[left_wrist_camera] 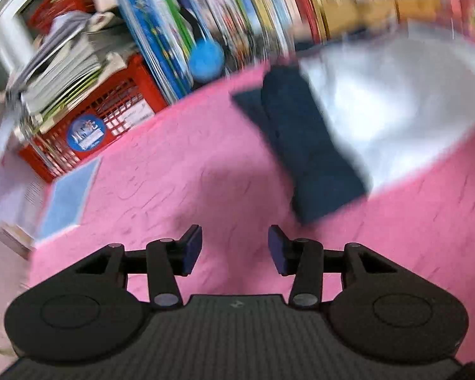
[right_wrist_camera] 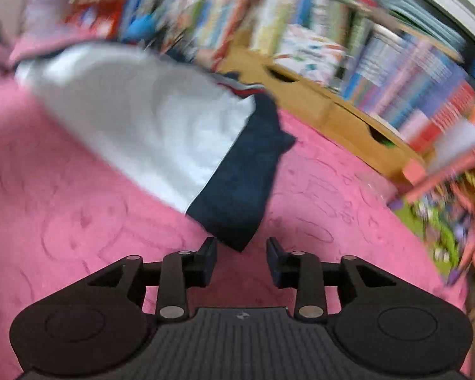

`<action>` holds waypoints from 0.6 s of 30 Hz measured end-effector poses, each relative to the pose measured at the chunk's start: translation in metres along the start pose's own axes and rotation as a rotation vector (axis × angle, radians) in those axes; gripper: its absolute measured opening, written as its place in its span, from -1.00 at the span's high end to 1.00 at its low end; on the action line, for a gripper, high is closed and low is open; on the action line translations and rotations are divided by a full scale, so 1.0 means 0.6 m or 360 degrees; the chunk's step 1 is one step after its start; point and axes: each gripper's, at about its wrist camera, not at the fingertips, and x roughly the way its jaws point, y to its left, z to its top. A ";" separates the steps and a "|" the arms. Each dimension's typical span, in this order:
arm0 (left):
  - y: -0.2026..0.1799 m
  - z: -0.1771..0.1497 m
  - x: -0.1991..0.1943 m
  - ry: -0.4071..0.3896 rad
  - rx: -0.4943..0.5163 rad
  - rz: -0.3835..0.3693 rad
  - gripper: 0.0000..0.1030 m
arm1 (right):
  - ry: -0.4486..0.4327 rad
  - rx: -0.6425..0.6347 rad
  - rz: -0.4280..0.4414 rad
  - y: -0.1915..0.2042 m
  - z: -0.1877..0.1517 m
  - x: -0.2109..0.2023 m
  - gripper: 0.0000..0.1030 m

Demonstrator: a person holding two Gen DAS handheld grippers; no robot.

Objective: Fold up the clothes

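left wrist view shows, nearest, the left gripper [left_wrist_camera: 235,247] with its jaws standing apart and nothing between them, only pink bedspread [left_wrist_camera: 161,190] underneath. right wrist view has the right gripper [right_wrist_camera: 241,259] in the same state, jaws parted and empty, with the near corner of the navy sleeve [right_wrist_camera: 243,177] lying just beyond its fingertips.

a little farther, the garment [left_wrist_camera: 380,107] lies flat on the spread: a white body with a navy sleeve along each side. the left gripper sees one sleeve [left_wrist_camera: 304,145] ahead and to its right, the white panel beyond it. both views are blurred, so fine creases cannot be read.

the step in hand looks like taking hold for the next fold. to do it well, each claw should pinch only the sleeve hem or side edge near the corner, catch both layers, and the two should lift together and level so the white panel does not skew.

open room is good on the near pink surface on either side. farther off it tightens: a red crate [left_wrist_camera: 110,117] stacked with papers on the far left, a wall of books [left_wrist_camera: 269,6] behind, and wooden drawers [right_wrist_camera: 348,117] on the far right, so the fold is best kept toward the near side.
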 end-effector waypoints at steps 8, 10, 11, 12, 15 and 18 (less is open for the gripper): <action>-0.141 0.148 0.056 -0.0377 -0.0177 -0.0357 -0.21 | -0.0253 0.0160 0.0293 0.151 0.150 0.090 0.01; -0.162 0.164 0.110 -0.0306 -0.0190 -0.0298 -0.20 | -0.0257 0.0204 0.0333 0.172 0.182 0.126 0.01; -0.167 0.168 0.138 -0.0258 -0.0202 -0.0247 -0.18 | -0.0240 0.0221 0.0319 0.173 0.191 0.143 0.01; -0.162 0.163 0.158 -0.0208 -0.0207 -0.0186 -0.15 | -0.0223 0.0237 0.0304 0.174 0.200 0.160 0.01; -0.121 0.135 0.172 -0.0233 -0.0214 -0.0074 0.01 | -0.0095 0.0286 0.0164 0.120 0.190 0.195 0.01; -0.087 0.113 0.160 -0.0236 -0.0123 0.0093 -0.01 | -0.0074 0.0606 0.0121 0.013 0.169 0.198 1.00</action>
